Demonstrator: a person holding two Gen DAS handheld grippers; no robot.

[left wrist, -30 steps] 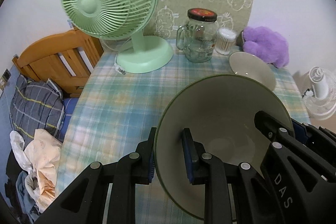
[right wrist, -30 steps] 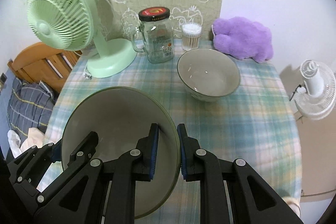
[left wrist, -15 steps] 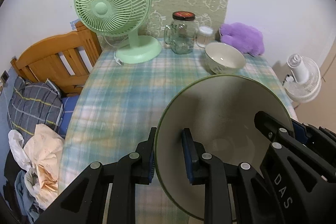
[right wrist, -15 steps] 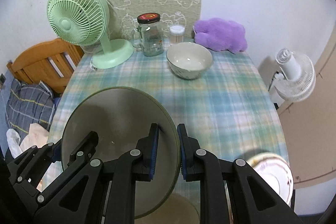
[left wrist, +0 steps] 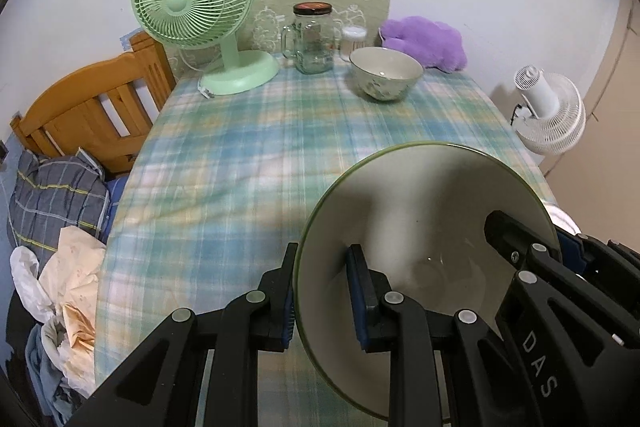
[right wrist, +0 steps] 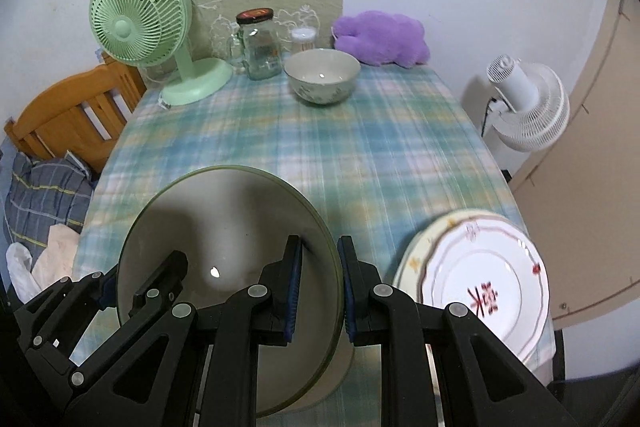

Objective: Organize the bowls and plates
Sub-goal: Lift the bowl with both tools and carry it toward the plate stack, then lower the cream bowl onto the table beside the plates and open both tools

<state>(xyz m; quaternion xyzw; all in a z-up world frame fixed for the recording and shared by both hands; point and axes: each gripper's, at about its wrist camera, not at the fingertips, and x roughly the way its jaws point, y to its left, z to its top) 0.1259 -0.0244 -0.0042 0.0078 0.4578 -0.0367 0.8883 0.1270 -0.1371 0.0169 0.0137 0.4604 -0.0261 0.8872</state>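
Observation:
A large green-rimmed bowl (left wrist: pixel 432 211) (right wrist: pixel 224 227) is held between both grippers above the near part of the table. My left gripper (left wrist: pixel 322 297) is shut on its left rim. My right gripper (right wrist: pixel 320 285) is shut on its right rim; it also shows in the left wrist view (left wrist: pixel 560 255). A smaller patterned bowl (left wrist: pixel 386 73) (right wrist: pixel 322 77) stands at the far side of the table. A stack of plates (right wrist: pixel 480 279), the top one white with a red character, sits at the near right corner.
The table has a blue-green plaid cloth (left wrist: pixel 256 155). At the back stand a green desk fan (left wrist: pixel 200 15), a glass mug jar (left wrist: pixel 312 39), a cotton-swab jar (left wrist: pixel 354 39) and a purple plush (left wrist: pixel 424 43). A wooden headboard (left wrist: pixel 92 107) is left, a white fan (right wrist: pixel 524 107) right.
Both grippers have pulled back toward the near edge with the large bowl between them. The far bowl and fan look smaller, and the plate stack has come into the right wrist view.

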